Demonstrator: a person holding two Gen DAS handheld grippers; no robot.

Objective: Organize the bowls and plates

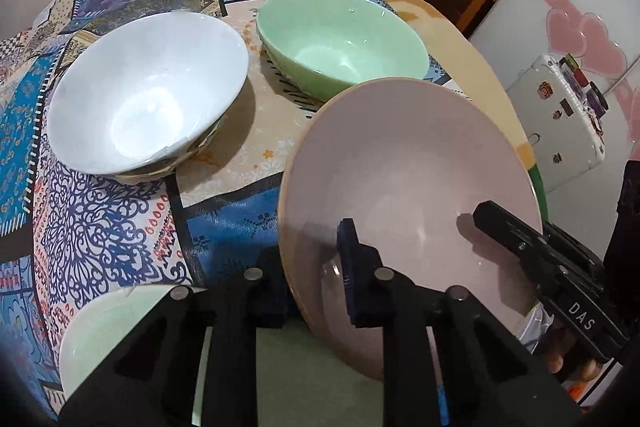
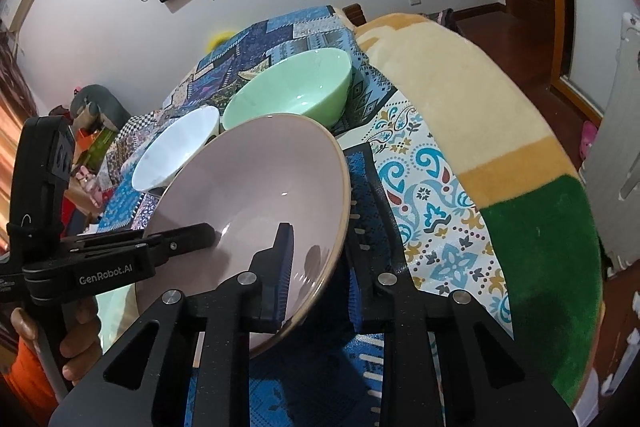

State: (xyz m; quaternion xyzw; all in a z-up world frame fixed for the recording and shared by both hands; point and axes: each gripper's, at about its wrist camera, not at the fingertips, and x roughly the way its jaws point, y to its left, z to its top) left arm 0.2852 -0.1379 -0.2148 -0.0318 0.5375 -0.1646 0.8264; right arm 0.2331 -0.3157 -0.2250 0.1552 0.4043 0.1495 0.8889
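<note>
1. Patterned cloth (image 1: pixel 100 227) covers the surface; white bowl (image 1: pixel 148 95) and green bowl (image 1: pixel 340 39) stand on it, near each other.
2. Pink bowl (image 1: pixel 408 179) is tilted, nearest the cameras, rim gripped from two sides.
3. Left gripper (image 1: pixel 312 279) is clamped on its near-left rim, one finger inside the bowl.
4. Right gripper (image 2: pixel 316 279) is clamped on the opposite rim.
5. Judgement: lift both hands together and level; uneven pull could twist the rim loose.
</note>
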